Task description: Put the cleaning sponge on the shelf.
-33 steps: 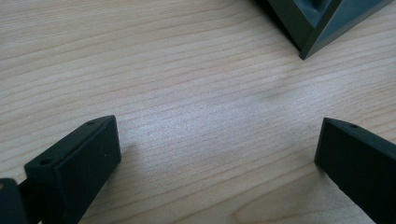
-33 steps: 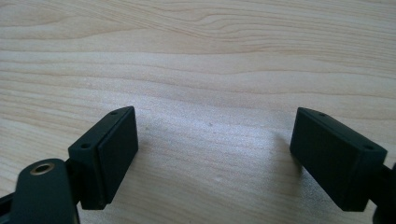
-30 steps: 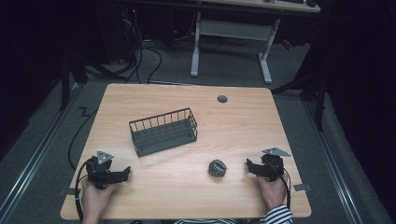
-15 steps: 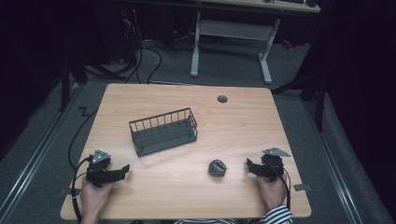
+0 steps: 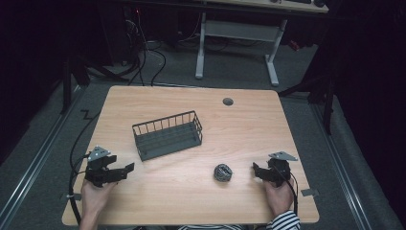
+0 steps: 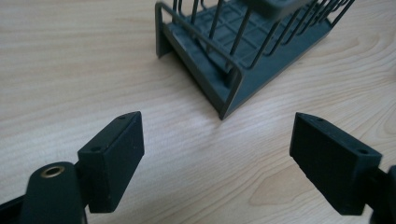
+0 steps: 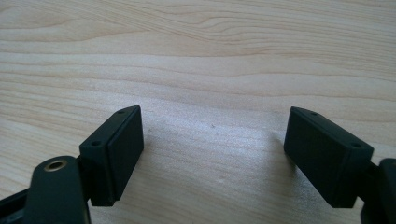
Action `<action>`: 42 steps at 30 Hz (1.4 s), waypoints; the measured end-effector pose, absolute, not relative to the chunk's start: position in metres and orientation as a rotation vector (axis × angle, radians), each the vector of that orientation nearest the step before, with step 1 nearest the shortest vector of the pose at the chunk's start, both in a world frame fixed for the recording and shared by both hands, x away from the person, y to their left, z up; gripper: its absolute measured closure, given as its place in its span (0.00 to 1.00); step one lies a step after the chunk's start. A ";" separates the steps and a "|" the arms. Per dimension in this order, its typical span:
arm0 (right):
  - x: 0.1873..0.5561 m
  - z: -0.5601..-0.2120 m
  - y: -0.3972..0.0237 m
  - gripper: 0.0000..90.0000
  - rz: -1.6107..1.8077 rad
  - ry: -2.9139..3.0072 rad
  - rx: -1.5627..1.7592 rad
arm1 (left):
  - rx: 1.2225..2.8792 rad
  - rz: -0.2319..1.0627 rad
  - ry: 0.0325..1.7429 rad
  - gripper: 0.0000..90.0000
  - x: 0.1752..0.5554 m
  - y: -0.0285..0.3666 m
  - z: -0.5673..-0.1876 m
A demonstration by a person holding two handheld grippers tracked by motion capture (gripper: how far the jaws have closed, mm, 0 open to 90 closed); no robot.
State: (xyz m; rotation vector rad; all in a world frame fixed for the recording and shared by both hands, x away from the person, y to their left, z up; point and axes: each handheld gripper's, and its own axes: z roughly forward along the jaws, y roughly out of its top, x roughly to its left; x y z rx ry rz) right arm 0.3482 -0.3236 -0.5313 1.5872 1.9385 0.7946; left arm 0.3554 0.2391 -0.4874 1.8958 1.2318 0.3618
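Dark floor with trailing cables and a white-legged desk frame (image 5: pixel 234 45) surrounds a pale wooden table (image 5: pixel 249 129) with visible grain.

Seen in the left gripper view, the left gripper (image 6: pixel 215 140) has its two black jaws spread wide with nothing between them but bare wood. Beyond the gap, close ahead, a corner of the dark grey wire basket with a gridded floor (image 6: pixel 252 42) points toward the camera. The basket rests flat on the table, apart from both jaws.

Seen in the right gripper view, the right gripper (image 7: pixel 212 140) is equally wide open and holds nothing; bare wood grain lies between and ahead of its jaws.

From the high view, the left gripper (image 5: pixel 125 167) sits near the table's front left edge, held by the person's left hand (image 5: pixel 95 196), with a grey three-cornered plate on top and a black cable looping off the table edge. Its jaws point toward the table's middle. The basket (image 5: pixel 167 135) stands upright left of centre, near that gripper. The right gripper (image 5: pixel 255 169) is near the front right, held by the right hand (image 5: pixel 278 195), whose sleeve is striped. Just beside its jaws, toward the middle, lies a small crumpled grey metallic ball (image 5: pixel 223 172), not touching them. A small round dark grommet (image 5: pixel 228 101) sits near the table's far edge.
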 end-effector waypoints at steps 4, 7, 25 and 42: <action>0.348 -0.531 -0.323 0.24 0.800 1.941 1.580 | 1.898 0.350 1.233 0.21 0.359 0.242 -0.479; 0.348 -0.531 -0.323 0.24 0.800 1.941 1.580 | 1.889 0.341 1.230 0.21 0.361 0.245 -0.471; 0.348 -0.531 -0.323 0.24 0.802 1.943 1.579 | 1.886 0.354 1.205 0.27 0.396 0.226 -0.432; 0.348 -0.531 -0.323 0.24 0.803 1.943 1.578 | 1.923 0.352 1.257 0.32 0.431 0.203 -0.439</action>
